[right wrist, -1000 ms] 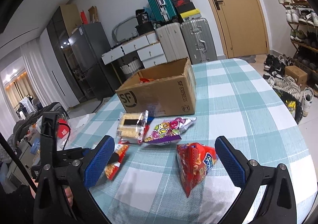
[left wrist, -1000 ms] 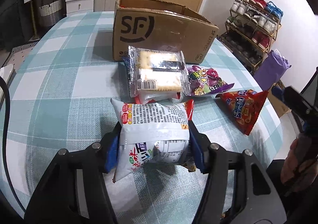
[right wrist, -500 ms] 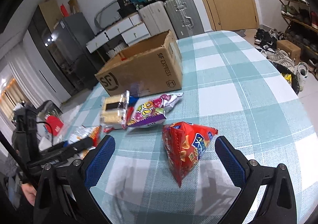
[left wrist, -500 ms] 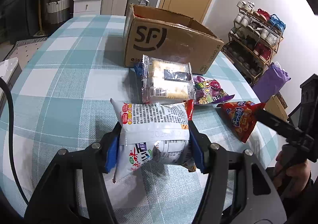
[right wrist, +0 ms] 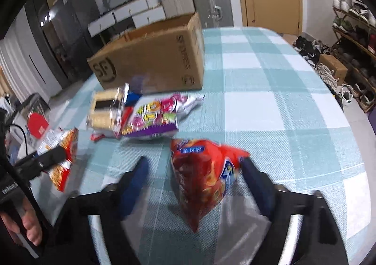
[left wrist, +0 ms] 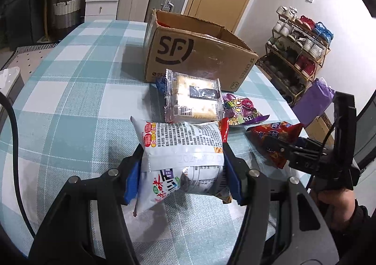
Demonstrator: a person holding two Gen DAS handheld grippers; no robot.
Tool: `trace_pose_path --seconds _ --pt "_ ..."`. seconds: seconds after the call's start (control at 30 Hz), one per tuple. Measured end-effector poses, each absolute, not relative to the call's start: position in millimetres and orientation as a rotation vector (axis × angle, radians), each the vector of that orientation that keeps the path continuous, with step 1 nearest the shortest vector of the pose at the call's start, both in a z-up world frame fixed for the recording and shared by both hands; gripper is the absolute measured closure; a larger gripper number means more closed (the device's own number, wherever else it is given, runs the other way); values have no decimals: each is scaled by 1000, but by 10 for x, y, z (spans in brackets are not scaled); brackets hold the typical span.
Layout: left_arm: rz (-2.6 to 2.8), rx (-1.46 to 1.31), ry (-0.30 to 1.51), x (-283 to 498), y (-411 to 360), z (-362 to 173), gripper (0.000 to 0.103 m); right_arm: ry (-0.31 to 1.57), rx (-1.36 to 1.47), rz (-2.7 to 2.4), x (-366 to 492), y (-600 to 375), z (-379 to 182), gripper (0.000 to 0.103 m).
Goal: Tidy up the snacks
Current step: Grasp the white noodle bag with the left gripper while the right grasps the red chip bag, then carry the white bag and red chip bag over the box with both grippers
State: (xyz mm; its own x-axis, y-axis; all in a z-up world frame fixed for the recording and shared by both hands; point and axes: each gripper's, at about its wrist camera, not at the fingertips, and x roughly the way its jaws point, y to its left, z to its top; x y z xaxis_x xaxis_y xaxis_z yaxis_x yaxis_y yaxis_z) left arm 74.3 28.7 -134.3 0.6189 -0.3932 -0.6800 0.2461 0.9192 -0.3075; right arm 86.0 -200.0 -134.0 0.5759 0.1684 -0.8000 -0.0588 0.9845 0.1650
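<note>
Left wrist view: the left gripper stayed clamped on the white snack bag, held above the worktop, in front of the cardboard box.

Right wrist view: the right gripper had dropped from hovering to straddle the red triangular snack bag, which lay nearer than the cardboard box. Its jaws were closing, with a gap remaining on the left side. A second snack was about to be grasped, probably for boxing.

Each tool is black plastic with blue pads and silver screws; a dark sleeve covers the right wrist.
</note>
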Motion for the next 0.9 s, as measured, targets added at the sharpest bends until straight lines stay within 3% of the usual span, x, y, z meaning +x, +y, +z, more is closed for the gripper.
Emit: trace_pose_path --seconds 0.1,0.43,0.9 --pt "-374 -192 820 736 284 -1342 45 942 132 147 843 -1991 -1341 44" --pt "-357 -205 815 708 323 -1332 45 934 158 205 813 -1971 -1331 57" --pt "-285 -277 828 744 531 -1373 45 825 311 243 610 -2196 -1094 58"
